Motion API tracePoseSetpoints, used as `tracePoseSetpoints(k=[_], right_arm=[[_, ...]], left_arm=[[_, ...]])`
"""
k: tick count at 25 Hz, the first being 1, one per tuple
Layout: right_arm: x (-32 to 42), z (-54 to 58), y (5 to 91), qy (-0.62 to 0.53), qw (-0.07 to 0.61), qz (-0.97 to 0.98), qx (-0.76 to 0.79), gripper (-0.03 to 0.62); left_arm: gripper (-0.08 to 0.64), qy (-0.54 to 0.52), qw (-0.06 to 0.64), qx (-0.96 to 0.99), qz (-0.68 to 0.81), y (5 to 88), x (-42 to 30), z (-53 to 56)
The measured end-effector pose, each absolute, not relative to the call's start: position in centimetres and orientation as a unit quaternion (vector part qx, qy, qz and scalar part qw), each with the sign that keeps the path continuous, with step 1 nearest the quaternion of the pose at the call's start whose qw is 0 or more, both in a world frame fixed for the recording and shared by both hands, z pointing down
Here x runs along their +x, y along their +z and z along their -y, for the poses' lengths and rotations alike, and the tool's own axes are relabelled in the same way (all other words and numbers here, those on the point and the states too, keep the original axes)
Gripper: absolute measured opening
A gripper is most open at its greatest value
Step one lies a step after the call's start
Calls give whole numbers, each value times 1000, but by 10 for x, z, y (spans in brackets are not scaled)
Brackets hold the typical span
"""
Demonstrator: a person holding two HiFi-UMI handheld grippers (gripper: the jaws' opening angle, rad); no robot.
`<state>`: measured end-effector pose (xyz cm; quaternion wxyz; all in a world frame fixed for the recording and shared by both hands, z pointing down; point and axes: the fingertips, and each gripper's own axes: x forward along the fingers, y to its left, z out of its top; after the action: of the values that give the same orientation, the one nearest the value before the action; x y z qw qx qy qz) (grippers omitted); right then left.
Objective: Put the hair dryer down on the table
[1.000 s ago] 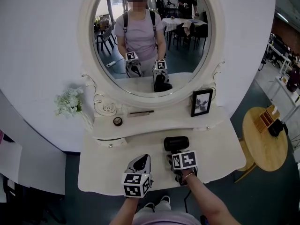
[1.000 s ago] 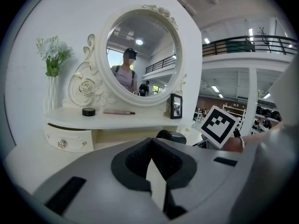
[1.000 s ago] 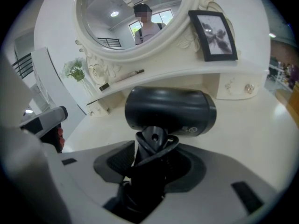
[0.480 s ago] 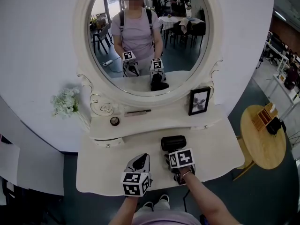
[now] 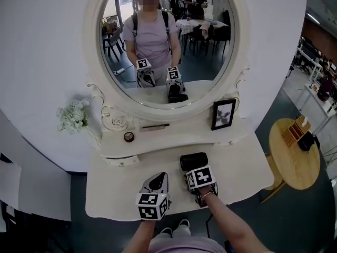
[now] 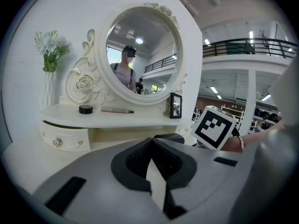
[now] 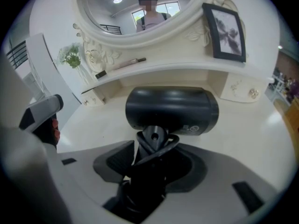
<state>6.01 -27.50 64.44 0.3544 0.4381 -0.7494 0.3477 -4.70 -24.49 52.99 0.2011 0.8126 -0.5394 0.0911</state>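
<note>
The black hair dryer [image 5: 194,161] is low over the middle of the white dressing table [image 5: 116,194], barrel pointing sideways. My right gripper [image 5: 198,174] is just behind it, shut on its handle. In the right gripper view the barrel [image 7: 171,110] fills the centre, and the handle [image 7: 150,141], with cord looped round it, stands between the jaws of the right gripper [image 7: 152,148]. I cannot tell whether the barrel touches the tabletop. My left gripper [image 5: 157,178] hovers to the dryer's left, shut and holding nothing. In its own view the left gripper [image 6: 151,141] has its tips together.
A raised shelf [image 5: 174,136] at the back carries a small round tin [image 5: 128,136], a slim stick [image 5: 154,126] and a framed photo [image 5: 223,114]. An oval mirror [image 5: 158,36] rises behind, with white flowers [image 5: 73,115] at its left. A round wooden table [image 5: 295,157] stands to the right.
Almost nothing: the right gripper and the hair dryer have edged slightly left, and the head view has shifted a little. The left gripper stays put.
</note>
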Motion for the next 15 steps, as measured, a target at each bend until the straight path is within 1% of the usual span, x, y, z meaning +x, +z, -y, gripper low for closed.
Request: tracePoseSetpoints(k=[6,15], right_arm=[[59,274,644,330,368,741,455,213],[65,270,615,299,295,764,490,215]], left_arm=[[2,88,201,811,542,529,-56,244],[2,90,203,816,533,531,-56,245]])
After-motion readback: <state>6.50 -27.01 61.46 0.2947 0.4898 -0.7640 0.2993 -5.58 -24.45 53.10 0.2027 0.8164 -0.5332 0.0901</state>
